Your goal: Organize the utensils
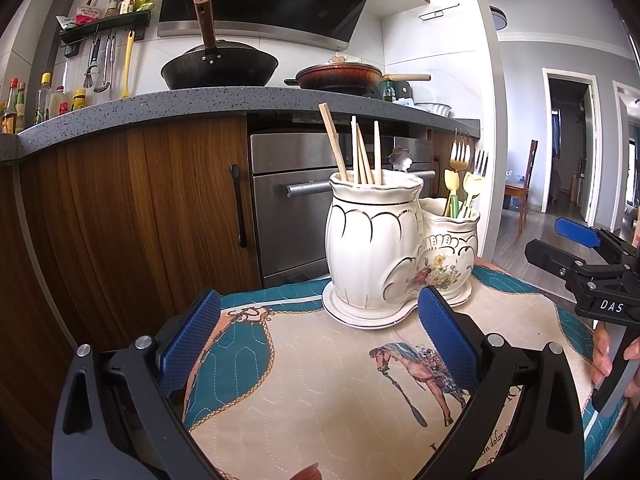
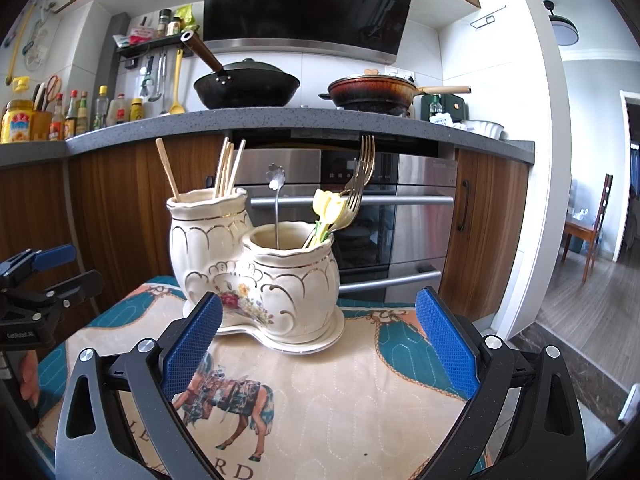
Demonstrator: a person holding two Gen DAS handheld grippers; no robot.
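A cream ceramic double utensil holder [image 1: 372, 248] [image 2: 224, 256] stands on a quilted horse-print cloth [image 1: 320, 392] [image 2: 340, 392]. Its taller pot holds several wooden chopsticks [image 1: 360, 152] [image 2: 226, 168]. Its shorter pot holds gold forks [image 1: 460, 152] [image 2: 362, 172], yellow tulip-handled pieces [image 1: 472, 188] [image 2: 328, 204] and a flower-topped silver spoon [image 2: 276, 184]. My left gripper [image 1: 320, 336] is open and empty, just in front of the holder. My right gripper [image 2: 320, 332] is open and empty, also in front of it. Each gripper shows at the edge of the other's view, the right one [image 1: 560, 244] and the left one [image 2: 60, 268].
Behind the cloth are wooden cabinets [image 1: 132, 216] and a steel oven [image 2: 400, 216]. A grey counter [image 1: 160, 108] carries a black wok [image 1: 220, 68], a brown pan [image 1: 340, 76] and sauce bottles [image 2: 76, 112]. A doorway and dining chair [image 2: 592, 224] lie right.
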